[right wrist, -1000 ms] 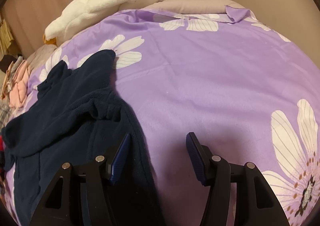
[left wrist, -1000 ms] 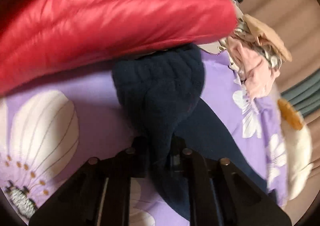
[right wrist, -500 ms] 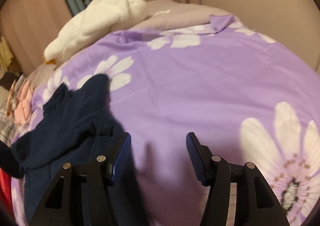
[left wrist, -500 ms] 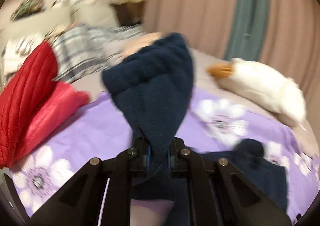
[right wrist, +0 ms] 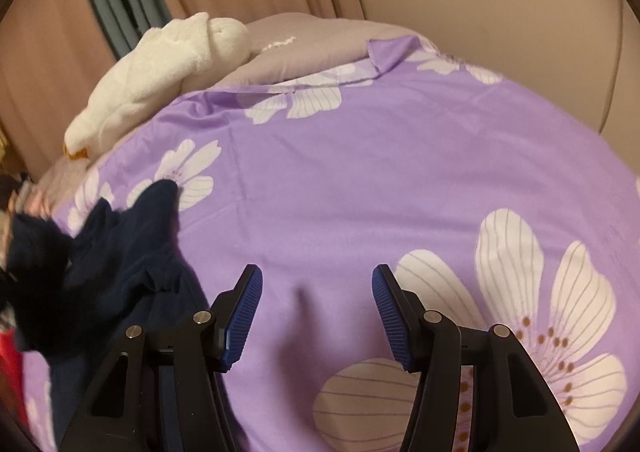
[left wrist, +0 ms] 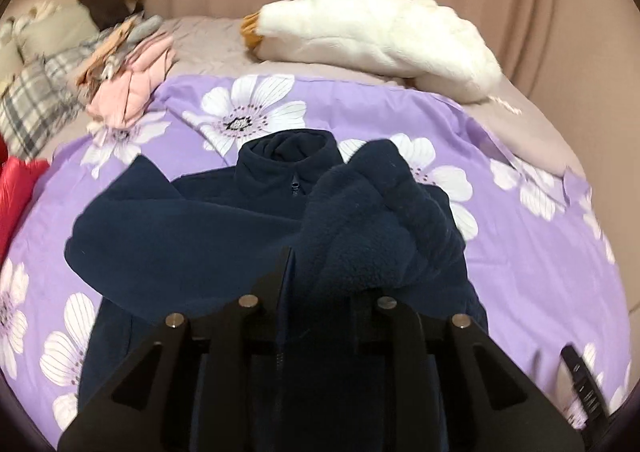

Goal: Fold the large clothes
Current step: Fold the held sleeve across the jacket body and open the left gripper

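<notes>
Lying front-up on the purple flower-printed bedsheet [left wrist: 532, 248], the navy fleece zip jacket [left wrist: 192, 236] has its collar away from the camera and one sleeve already laid across its chest. The other navy fleece sleeve [left wrist: 372, 224] is bunched between the fingers of the left gripper [left wrist: 320, 284], whose jaws have just been opening, probably to drop it across the body; whether the pads press on it cannot be told. Off to the side, the right gripper [right wrist: 317, 316] hovers over bare sheet with its blue ribbed pads [right wrist: 244, 316] apart and empty, likely waiting for the next fold. A white plush goose [left wrist: 380, 40] and a red padded jacket [left wrist: 16, 192] lie well apart from the work.
</notes>
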A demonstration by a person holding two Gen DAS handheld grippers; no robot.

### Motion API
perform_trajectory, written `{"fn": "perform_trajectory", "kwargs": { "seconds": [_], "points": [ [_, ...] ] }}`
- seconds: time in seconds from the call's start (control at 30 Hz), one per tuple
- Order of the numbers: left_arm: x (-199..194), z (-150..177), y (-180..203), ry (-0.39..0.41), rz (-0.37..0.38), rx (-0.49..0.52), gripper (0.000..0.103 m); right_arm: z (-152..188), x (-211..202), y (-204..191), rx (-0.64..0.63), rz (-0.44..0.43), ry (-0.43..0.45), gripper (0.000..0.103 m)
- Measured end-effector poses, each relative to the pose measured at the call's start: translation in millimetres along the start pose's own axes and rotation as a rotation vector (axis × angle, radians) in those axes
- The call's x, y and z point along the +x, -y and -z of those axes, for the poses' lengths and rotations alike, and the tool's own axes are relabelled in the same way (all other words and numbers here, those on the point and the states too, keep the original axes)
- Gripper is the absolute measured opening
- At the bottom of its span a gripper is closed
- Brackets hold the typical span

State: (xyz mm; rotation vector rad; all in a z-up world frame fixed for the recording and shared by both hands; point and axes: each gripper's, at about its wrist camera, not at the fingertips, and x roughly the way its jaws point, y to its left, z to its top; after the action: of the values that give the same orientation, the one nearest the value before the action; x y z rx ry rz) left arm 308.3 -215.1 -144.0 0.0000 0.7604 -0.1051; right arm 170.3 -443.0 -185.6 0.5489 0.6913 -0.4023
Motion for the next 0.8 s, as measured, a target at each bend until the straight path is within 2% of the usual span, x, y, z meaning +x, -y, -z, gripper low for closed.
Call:
{"fn": "perform_trajectory", "kwargs": {
  "seconds": [0.07, 0.13, 0.2, 0.27, 0.33, 0.4, 0.47, 0.53, 0.63, 0.7, 0.77, 0.8],
  "points": [
    [-10, 3, -11, 0.029, -0.006, -0.011, 0.034, 0, -1, -1, 0.006, -0.028, -0.002, 0.057],
    [-22, 3, -27, 0.060, 0.002, -0.076, 0.057, 1, -2, -5, -0.011, -0.016, 0.005, 0.058],
    [-42, 4, -46, 0.123, 0.010, -0.131, 0.063, 2, -3, -8, -0.028, 0.006, 0.016, 0.058],
    [-56, 5, -52, 0.166, -0.027, -0.134, 0.068, 3, -3, -11, -0.039, 0.014, 0.015, 0.058],
    [-73, 9, -69, 0.205, -0.061, -0.144, 0.079, 4, -4, -13, -0.045, 0.003, 0.017, 0.058],
    [-86, 18, -90, 0.230, -0.048, -0.168, 0.082, 5, -5, -15, -0.048, 0.000, 0.023, 0.065],
    [-93, 28, -110, 0.239, -0.044, -0.196, 0.083, 7, -6, -19, -0.052, 0.003, 0.029, 0.067],
    [-91, 43, -143, 0.222, -0.087, -0.257, 0.083, 9, -5, -24, -0.070, 0.006, 0.026, 0.067],
    [-74, 62, -190, 0.194, -0.199, -0.358, 0.081, 12, -2, -32, -0.110, 0.030, 0.028, 0.067],
    [-56, 80, -223, 0.149, -0.266, -0.443, 0.080, 15, -1, -38, -0.131, 0.047, 0.024, 0.067],
    [-41, 98, -250, 0.112, -0.286, -0.522, 0.078, 19, 1, -43, -0.152, 0.055, 0.022, 0.067],
    [-30, 106, -263, 0.050, -0.311, -0.542, 0.075, 20, 2, -45, -0.161, 0.058, 0.019, 0.067]
  ]
}}
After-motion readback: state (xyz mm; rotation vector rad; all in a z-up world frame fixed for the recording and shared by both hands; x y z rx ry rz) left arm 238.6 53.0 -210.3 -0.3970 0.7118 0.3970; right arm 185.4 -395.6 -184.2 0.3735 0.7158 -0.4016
